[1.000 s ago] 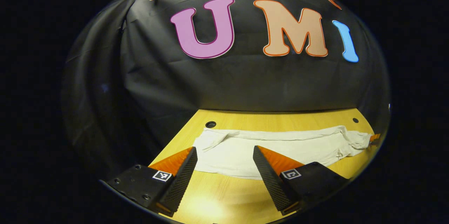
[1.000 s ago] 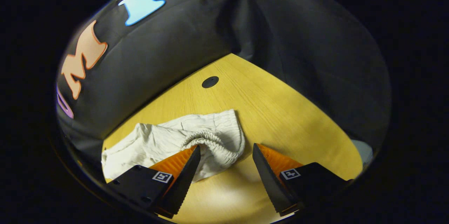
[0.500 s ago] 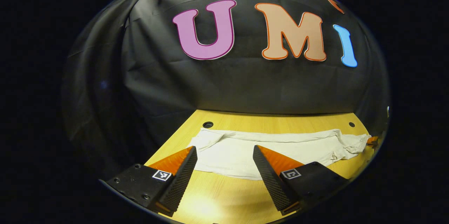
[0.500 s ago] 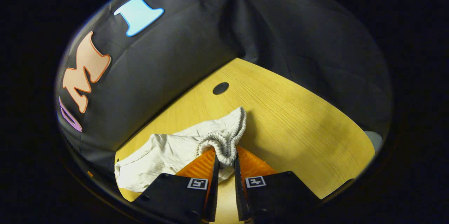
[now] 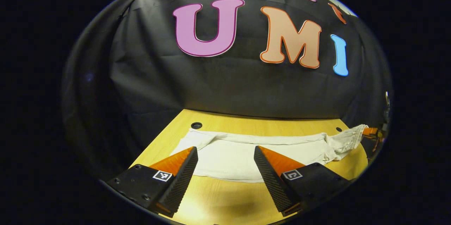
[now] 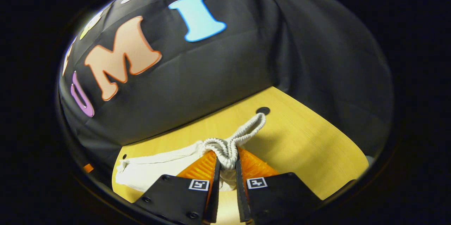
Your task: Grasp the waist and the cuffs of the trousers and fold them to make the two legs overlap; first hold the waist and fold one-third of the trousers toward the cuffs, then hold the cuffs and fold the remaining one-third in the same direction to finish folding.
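Note:
Cream-white trousers [image 5: 246,156] lie stretched across the yellow wooden table [image 5: 218,204], the cuff end toward the left in the left gripper view. My left gripper [image 5: 225,154] hovers open over their near edge with nothing between its fingers. In the right gripper view the elastic waistband [image 6: 229,149] is bunched and lifted off the table, and my right gripper [image 6: 227,163] is shut on it. That same raised waist [image 5: 347,140] shows at the far right of the left gripper view, with the right gripper [image 5: 371,133] beside it.
The booth's black cloth wall stands close behind the table. Round holes sit in the tabletop's far corners [image 5: 196,125] [image 6: 263,110]. Bare wood lies in front of the trousers [image 5: 225,200] and to the right of the waist [image 6: 310,154].
My right gripper went from open to shut on the waistband, then lifted it off the table and turned left. The left gripper stayed open and drifted slightly.

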Demonstrator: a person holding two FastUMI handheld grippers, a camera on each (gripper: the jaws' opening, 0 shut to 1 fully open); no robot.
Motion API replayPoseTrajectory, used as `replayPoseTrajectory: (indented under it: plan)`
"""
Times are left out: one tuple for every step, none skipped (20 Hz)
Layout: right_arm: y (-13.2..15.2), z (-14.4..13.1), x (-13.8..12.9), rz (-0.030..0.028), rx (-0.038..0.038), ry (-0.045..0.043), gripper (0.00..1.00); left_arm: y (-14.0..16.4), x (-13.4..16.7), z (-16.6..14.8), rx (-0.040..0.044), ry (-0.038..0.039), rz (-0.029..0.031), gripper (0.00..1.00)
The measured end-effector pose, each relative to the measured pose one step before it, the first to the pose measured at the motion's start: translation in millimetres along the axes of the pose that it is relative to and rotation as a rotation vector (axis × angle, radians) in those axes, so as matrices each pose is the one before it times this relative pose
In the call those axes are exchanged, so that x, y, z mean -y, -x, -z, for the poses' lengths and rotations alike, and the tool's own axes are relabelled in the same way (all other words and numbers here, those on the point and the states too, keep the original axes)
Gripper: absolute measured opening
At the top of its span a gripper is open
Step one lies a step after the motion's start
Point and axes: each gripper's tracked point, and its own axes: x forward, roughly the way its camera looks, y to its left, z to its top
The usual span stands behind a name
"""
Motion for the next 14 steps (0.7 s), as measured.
replayPoseTrajectory:
  plan:
    - [3.24,-0.67,-19.71,-0.01282,0.01050,0.02367,0.25,-1.35,-4.57,2.65,-0.00990,-0.00827,0.01965,0.97]
    - [-1.42,0.75,-24.07,-0.00881,0.00723,0.02633,0.24,-1.57,-5.25,1.19,-0.00544,-0.00784,0.01869,0.96]
    - [0.86,2.24,-22.35,-0.00740,0.00516,0.02409,0.24,-1.65,-5.96,0.95,-0.00154,-0.00588,0.01569,0.95]
    - [2.75,2.38,-25.57,-0.01906,0.00508,0.02037,0.24,-1.38,-5.81,0.86,-0.00103,-0.00136,0.01478,0.94]
    - [-0.13,0.74,-25.52,-0.02212,0.00590,0.01514,0.20,-1.70,-6.58,1.54,-0.00219,0.00249,0.01140,0.94]
    - [-1.69,0.62,-23.69,-0.02199,-0.00097,0.01665,0.25,-0.73,-7.15,0.19,0.00536,0.00535,0.01247,0.94]
    - [0.92,5.24,-29.88,-0.02276,-0.00104,0.02972,0.25,-2.34,-8.79,2.07,-0.00106,0.00733,0.01141,0.94]
    - [-0.57,8.71,-27.94,-0.02729,-0.00446,0.02236,0.24,-3.41,-11.92,1.34,0.00016,0.00220,0.00150,0.94]
    - [1.65,4.57,-17.82,-0.02675,-0.00389,0.00615,0.25,-1.82,-9.45,2.96,-0.00227,-0.00107,0.00047,0.94]
    - [-3.65,6.54,-22.79,-0.02453,-0.00643,0.00296,0.25,-1.60,-9.98,2.94,-0.00482,-0.00190,-0.00238,0.94]
    - [-6.13,6.63,-23.91,-0.02845,-0.00453,0.00498,0.25,-3.13,-8.67,2.52,-0.00419,-0.00134,-0.00259,0.95]
    - [-7.04,8.87,-19.73,-0.02466,-0.00878,0.00696,0.25,-2.88,-9.13,3.85,-0.00724,0.00400,-0.00302,0.96]
    - [-7.86,10.53,-19.80,-0.02095,-0.01757,0.01311,0.24,-2.58,-9.39,5.62,-0.01008,0.00603,-0.00167,0.95]
    - [-5.69,8.68,-12.52,-0.01219,-0.01383,0.01736,0.25,-4.19,-10.05,6.79,-0.01218,0.00814,-0.00450,0.95]
